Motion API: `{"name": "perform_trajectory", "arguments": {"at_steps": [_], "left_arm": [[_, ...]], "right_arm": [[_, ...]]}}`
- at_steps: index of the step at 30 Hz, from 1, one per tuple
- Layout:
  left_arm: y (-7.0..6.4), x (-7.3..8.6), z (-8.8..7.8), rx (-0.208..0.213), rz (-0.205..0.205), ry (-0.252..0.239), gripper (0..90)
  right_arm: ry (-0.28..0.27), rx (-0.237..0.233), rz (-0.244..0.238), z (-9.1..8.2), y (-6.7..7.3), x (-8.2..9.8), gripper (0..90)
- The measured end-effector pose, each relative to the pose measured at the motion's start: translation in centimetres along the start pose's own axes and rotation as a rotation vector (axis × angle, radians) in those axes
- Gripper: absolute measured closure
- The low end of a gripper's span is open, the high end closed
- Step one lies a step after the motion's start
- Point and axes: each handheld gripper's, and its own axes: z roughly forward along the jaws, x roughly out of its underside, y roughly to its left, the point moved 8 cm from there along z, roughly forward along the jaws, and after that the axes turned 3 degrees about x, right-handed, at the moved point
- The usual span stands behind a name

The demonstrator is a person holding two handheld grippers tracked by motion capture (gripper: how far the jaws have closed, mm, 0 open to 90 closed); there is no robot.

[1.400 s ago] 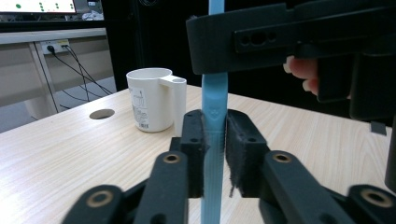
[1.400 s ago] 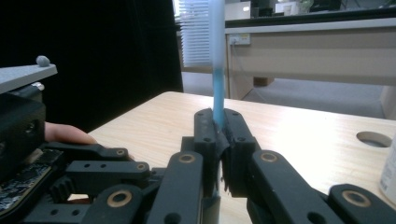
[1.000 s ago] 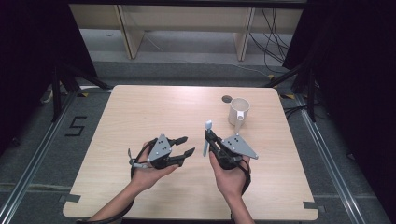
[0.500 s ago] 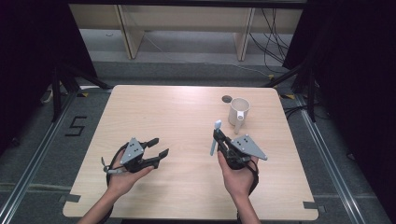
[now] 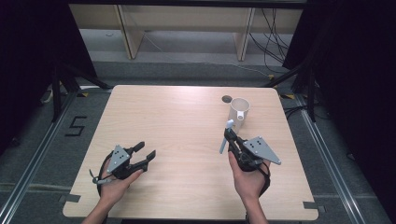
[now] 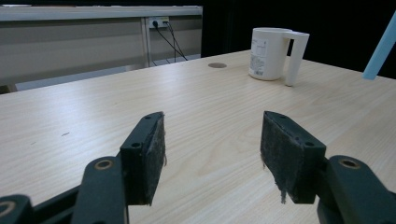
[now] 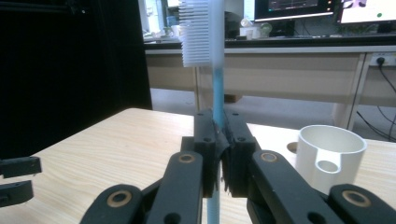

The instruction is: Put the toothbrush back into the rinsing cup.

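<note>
A: What has your right gripper (image 7: 218,154) got?

B: Your jaws are pressed together on the handle of a light-blue plastic toothbrush (image 7: 215,100); it stands upright, white bristle head on top, above the right half of the pale wooden table (image 5: 187,116).

A: And beyond it?

B: A white plastic cup with a handle (image 5: 239,110) stands near the table's far right corner, just past the brush, beside a small round hole (image 5: 227,98).

A: Your left gripper (image 5: 144,153)?

B: Its jaws have just been opening; they stand spread with nothing between them, low over the near left corner, well apart from the cup.
</note>
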Motion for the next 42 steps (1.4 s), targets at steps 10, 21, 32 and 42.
{"name": "perform_trajectory", "arguments": {"at_steps": [10, 21, 32, 42], "left_arm": [[0.2, 0.8, -0.1, -0.030, 0.007, -0.001, 39.2], [0.1, 1.3, -0.1, -0.035, 0.019, 0.004, 38.9], [0.1, 1.5, 0.1, -0.037, 0.006, 0.016, 37.5], [0.3, 1.4, 0.0, -0.037, -0.019, 0.001, 37.0]], "right_arm": [[-0.009, 0.032, 0.006, -0.5, -1.4, -0.2, 86.1], [-0.009, 0.055, 0.017, -0.7, -1.9, -0.3, 86.1], [-0.018, 0.054, 0.023, -0.6, -2.6, -0.2, 86.1], [-0.013, 0.064, 0.043, -0.9, -3.1, -0.2, 86.1]]}}
